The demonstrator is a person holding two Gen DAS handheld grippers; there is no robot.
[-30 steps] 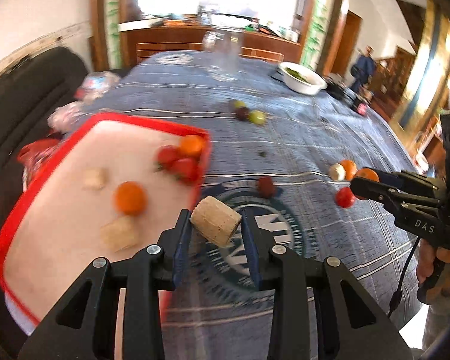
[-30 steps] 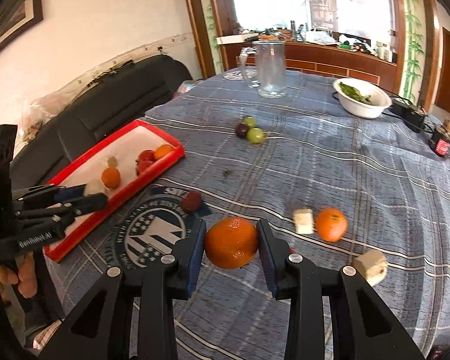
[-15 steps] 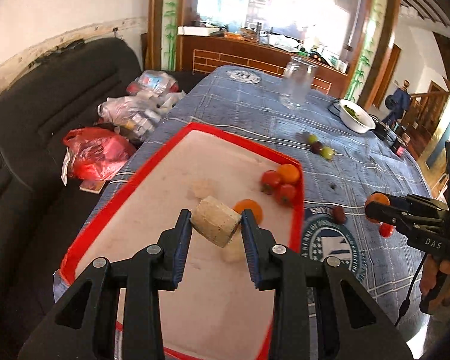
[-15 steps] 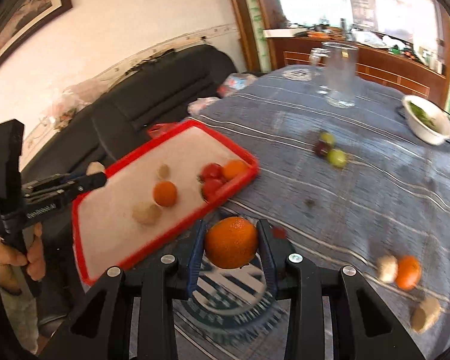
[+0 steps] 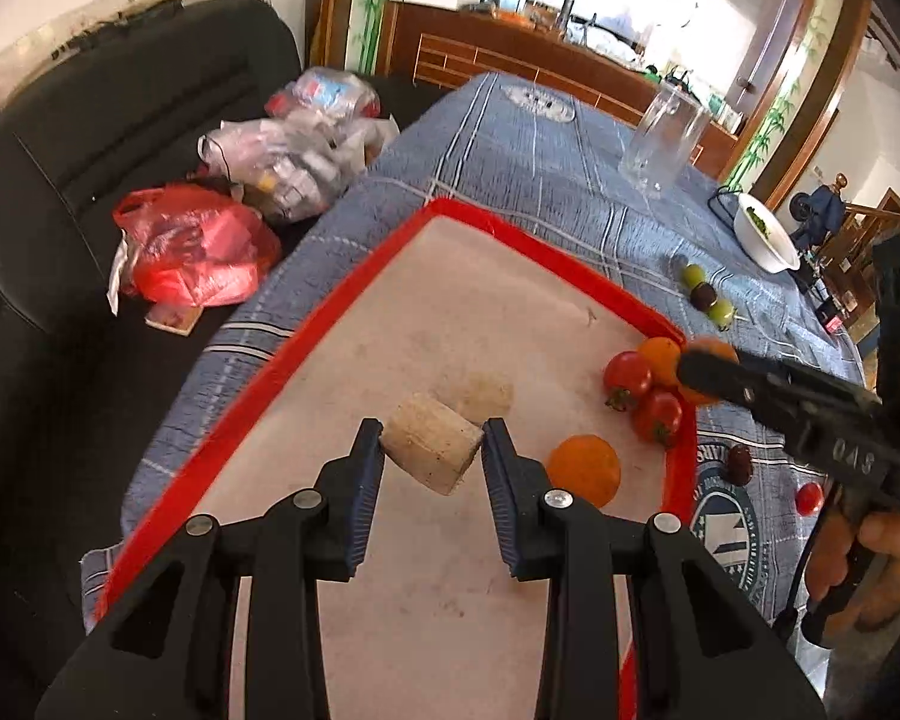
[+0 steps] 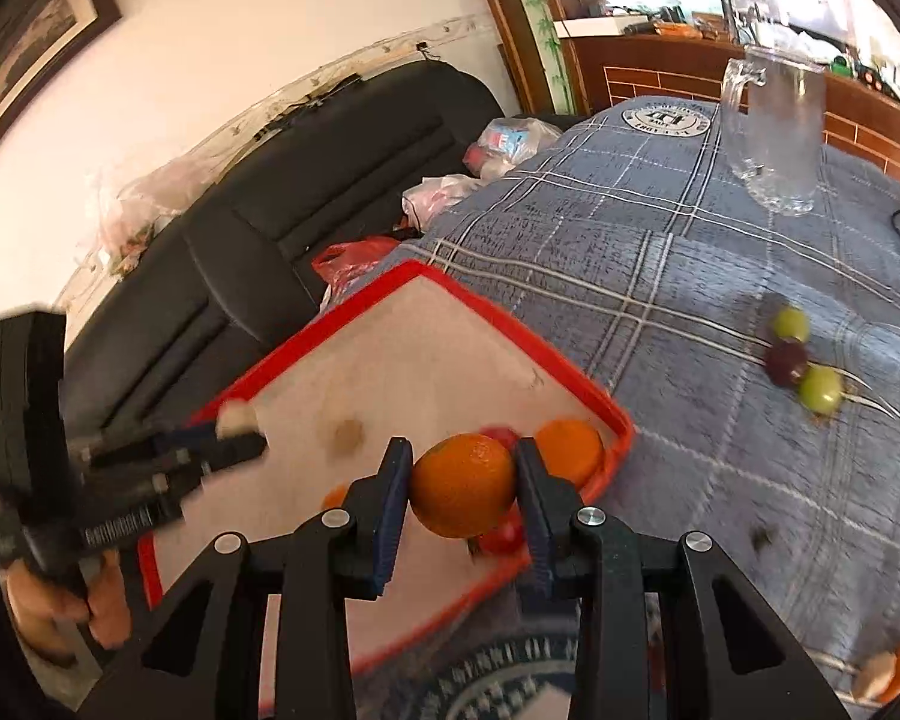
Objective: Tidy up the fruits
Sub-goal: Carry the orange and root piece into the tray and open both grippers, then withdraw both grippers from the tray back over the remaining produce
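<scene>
Both tongs have swung from over the cloth to above the red tray (image 5: 354,294); the left gripper (image 5: 432,456) stays clenched on a beige chunk (image 5: 432,450), the right gripper (image 6: 459,486) on an orange (image 6: 463,485); beyond the left jaws lies another chunk (image 5: 480,397), tomatoes (image 5: 629,373) beneath the right; both loads seem ready to drop, though grapes (image 6: 819,389) wait on the cloth.

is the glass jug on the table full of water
No, the glass jug standing on the blue cloth looks empty, with no water line visible through its clear walls.
</scene>
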